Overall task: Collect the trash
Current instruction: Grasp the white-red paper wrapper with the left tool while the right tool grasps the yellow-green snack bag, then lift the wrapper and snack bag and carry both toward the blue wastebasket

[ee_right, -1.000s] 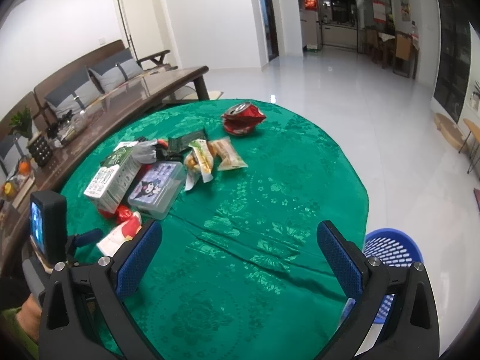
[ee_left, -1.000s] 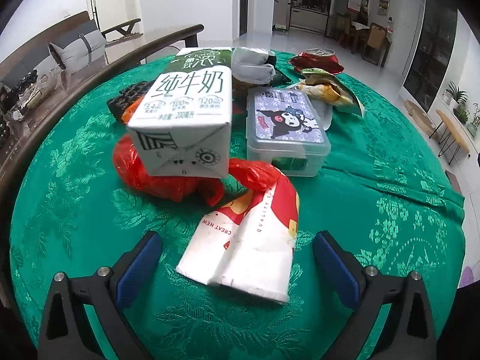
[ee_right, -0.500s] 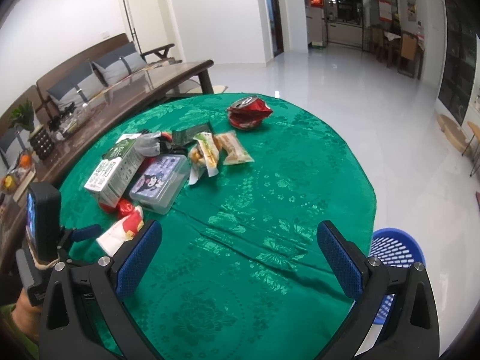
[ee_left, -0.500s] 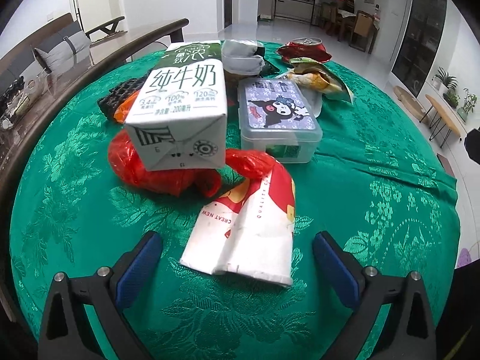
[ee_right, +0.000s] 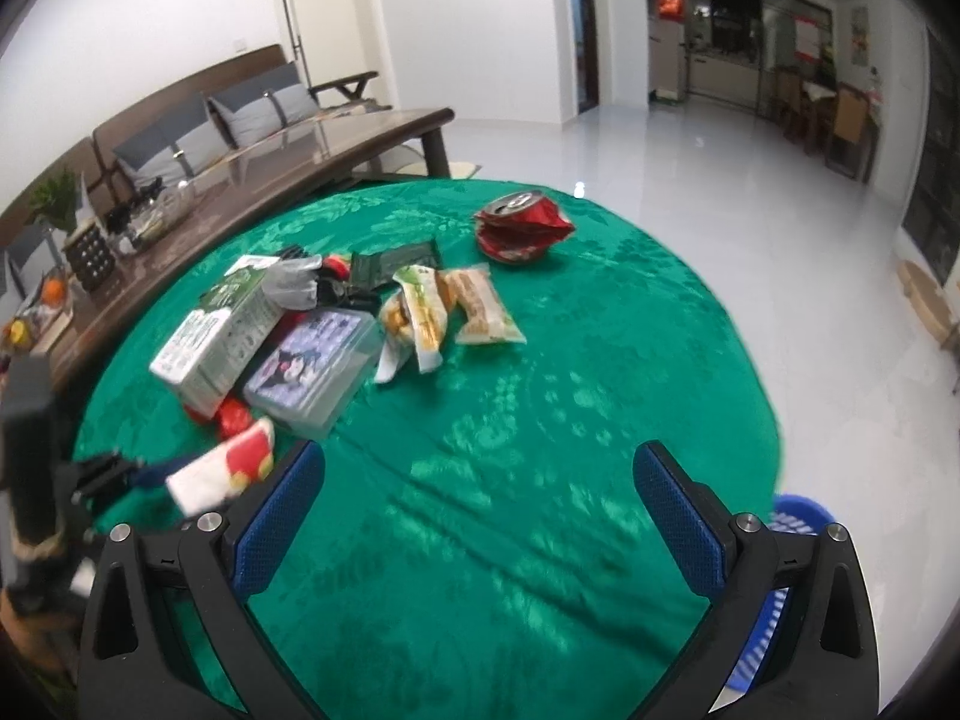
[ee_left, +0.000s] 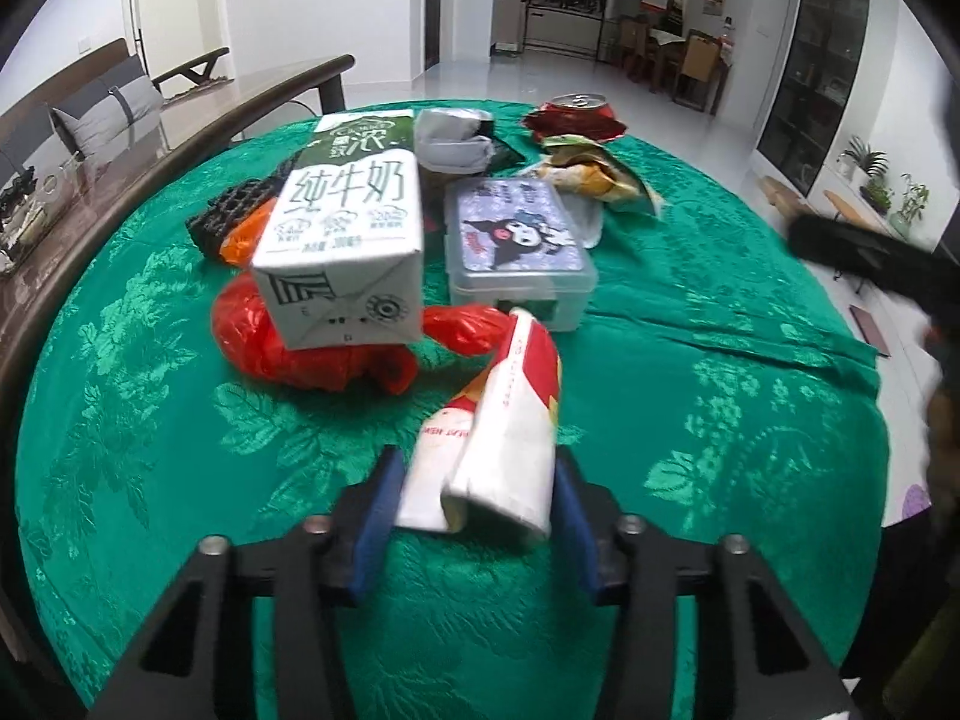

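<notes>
Left gripper (ee_left: 474, 495): its jaws have just been closing and now pinch the near end of a flattened red-and-white paper cup (ee_left: 498, 438) lying on the green tablecloth (ee_left: 150, 420), just near of the milk carton (ee_left: 342, 252) and red plastic bag (ee_left: 270, 348). Right gripper (ee_right: 480, 516): jaws wide, empty, above bare cloth. A straight lift should free the cup without dragging the bag; the blue basket (ee_right: 798, 516) stands at the table's near right.

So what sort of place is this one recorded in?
Most likely a home's open living and dining area. A wooden sofa with grey cushions stands behind a long dark coffee table, a round table under a green cloth holds the litter, and dining chairs stand beyond the glossy tiled floor.
</notes>
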### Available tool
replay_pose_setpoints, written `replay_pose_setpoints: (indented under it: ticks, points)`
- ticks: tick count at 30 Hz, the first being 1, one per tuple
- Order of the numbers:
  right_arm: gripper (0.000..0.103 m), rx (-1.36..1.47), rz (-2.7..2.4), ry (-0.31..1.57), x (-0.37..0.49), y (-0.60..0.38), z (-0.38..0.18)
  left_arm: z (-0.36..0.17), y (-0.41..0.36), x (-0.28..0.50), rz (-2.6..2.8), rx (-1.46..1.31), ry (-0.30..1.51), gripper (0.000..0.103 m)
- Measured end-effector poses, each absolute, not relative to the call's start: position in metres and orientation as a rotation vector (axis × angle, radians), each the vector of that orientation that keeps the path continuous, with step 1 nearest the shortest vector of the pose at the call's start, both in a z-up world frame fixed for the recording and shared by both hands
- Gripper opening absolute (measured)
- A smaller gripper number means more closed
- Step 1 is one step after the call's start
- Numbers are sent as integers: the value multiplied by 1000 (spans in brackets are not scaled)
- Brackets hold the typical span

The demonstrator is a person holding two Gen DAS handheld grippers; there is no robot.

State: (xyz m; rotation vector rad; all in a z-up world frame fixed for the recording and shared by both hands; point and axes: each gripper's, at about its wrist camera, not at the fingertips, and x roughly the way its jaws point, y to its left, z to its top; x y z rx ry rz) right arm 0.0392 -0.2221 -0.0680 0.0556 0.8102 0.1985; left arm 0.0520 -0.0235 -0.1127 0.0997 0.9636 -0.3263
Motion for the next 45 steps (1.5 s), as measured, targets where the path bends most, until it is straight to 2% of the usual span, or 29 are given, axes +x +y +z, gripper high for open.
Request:
replay_pose_setpoints:
  ticks: [1, 3, 4, 5, 8, 10, 12, 13, 14, 18, 20, 22, 25, 27, 28, 29, 31, 32, 34, 37, 41, 45]
  points:
    - [102, 81, 240, 817, 50, -222, -71, -112, -24, 50, -334, 98, 964, 31]
    - [93, 109, 302, 842, 73, -218, -75, -111, -24, 44, -349, 93, 970, 21]
    - [80, 105, 321, 862, 87, -213, -78, -110, -24, 42, -355, 85, 972, 19]
    - [71, 98, 332, 872, 97, -209, -80, -109, -23, 40, -359, 80, 973, 19]
    - [57, 45, 375, 895, 127, -189, -84, -108, -19, 36, -370, 52, 982, 19]
    - [52, 16, 401, 935, 143, -175, -91, -109, -16, 34, -383, 26, 998, 19]
    - [37, -12, 389, 967, 151, -168, -97, -110, -15, 31, -391, 15, 1008, 19]
    - [21, -25, 387, 980, 153, -166, -99, -110, -15, 30, -396, 14, 1012, 19]
    - [19, -21, 397, 986, 153, -167, -100, -110, -16, 28, -400, 15, 1015, 19]
    - [19, 6, 448, 985, 126, -180, -89, -112, -18, 15, -431, 35, 1023, 23]
    - [19, 15, 484, 1009, 104, -191, -85, -112, -22, 11, -448, 51, 1023, 32]
    - [19, 12, 509, 1050, 78, -201, -85, -112, -26, 3, -457, 67, 1012, 51]
    - [22, -8, 530, 1102, 49, -213, -89, -109, -32, -2, -479, 91, 989, 61]
    - [25, 4, 547, 1116, 39, -219, -92, -107, -36, -3, -482, 99, 976, 62]
    - [32, 7, 546, 1118, 37, -222, -93, -106, -38, -3, -483, 101, 971, 62]
    - [45, 5, 540, 1113, 36, -224, -95, -104, -39, 0, -484, 99, 970, 62]
    - [59, 15, 524, 1101, 39, -229, -97, -101, -43, 10, -497, 92, 973, 62]
    - [61, 26, 525, 1098, 39, -231, -97, -100, -44, 11, -506, 94, 974, 62]
    - [64, 46, 540, 1090, 37, -232, -95, -98, -48, 10, -536, 117, 972, 66]
    - [68, 65, 571, 1071, 36, -229, -91, -99, -51, 10, -565, 174, 986, 67]
    - [68, 76, 592, 1074, 41, -218, -91, -101, -52, 4, -581, 237, 997, 67]
    - [68, 56, 567, 1092, 45, -210, -96, -100, -49, 9, -583, 167, 997, 67]
